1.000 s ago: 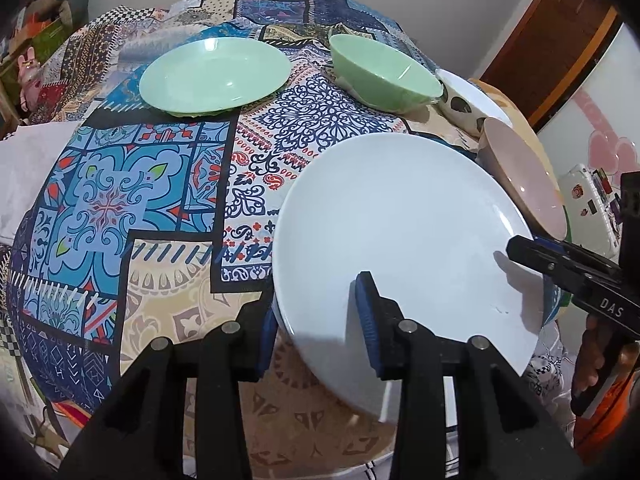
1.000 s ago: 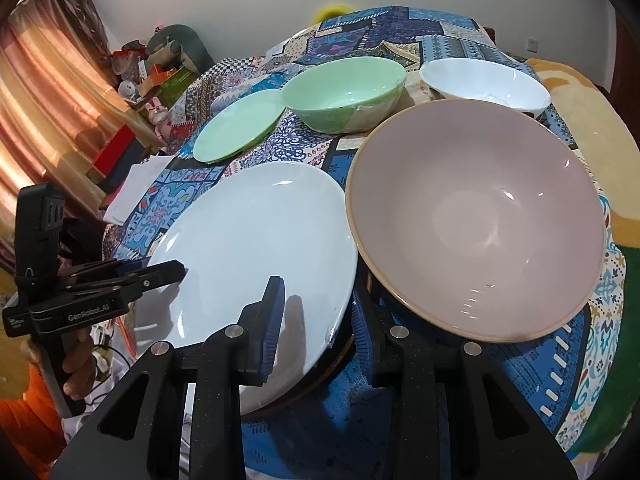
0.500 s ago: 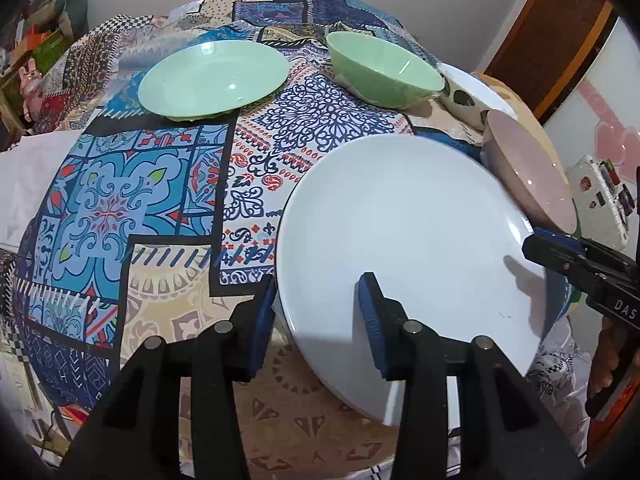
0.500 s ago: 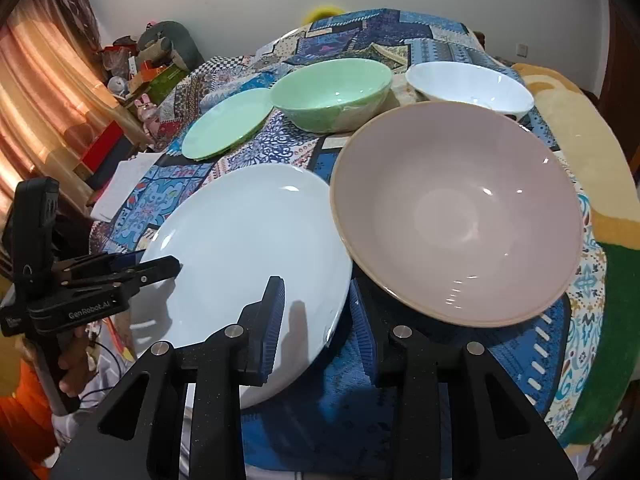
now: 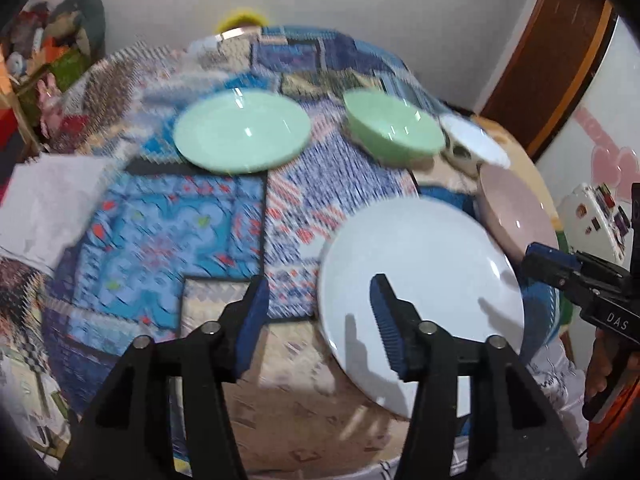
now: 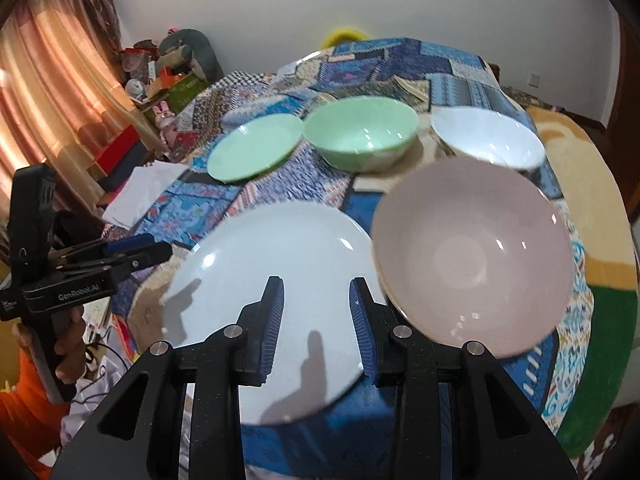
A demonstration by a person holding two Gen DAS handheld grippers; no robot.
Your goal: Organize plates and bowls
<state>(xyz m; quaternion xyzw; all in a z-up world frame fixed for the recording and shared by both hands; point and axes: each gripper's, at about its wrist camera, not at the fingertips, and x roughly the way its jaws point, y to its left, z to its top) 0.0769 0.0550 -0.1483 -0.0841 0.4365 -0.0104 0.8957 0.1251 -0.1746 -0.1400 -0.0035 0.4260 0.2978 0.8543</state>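
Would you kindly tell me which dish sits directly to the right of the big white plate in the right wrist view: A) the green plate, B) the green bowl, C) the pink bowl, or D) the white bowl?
C: the pink bowl sits right beside the white plate, while the green dishes and the white bowl lie farther back.

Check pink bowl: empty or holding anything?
Empty. The right wrist view shows the pink bowl upright on the cloth, its bare glossy inside showing only light glints.

A blue patchwork tablecloth (image 6: 440, 68) with red and cream motifs carries every dish. Nearest lie a white plate (image 6: 280, 280) and a pale pink bowl (image 6: 472, 256); beyond them, a mint-green plate (image 6: 256, 148), mint-green bowl (image 6: 360, 136) and white bowl (image 6: 488, 140).
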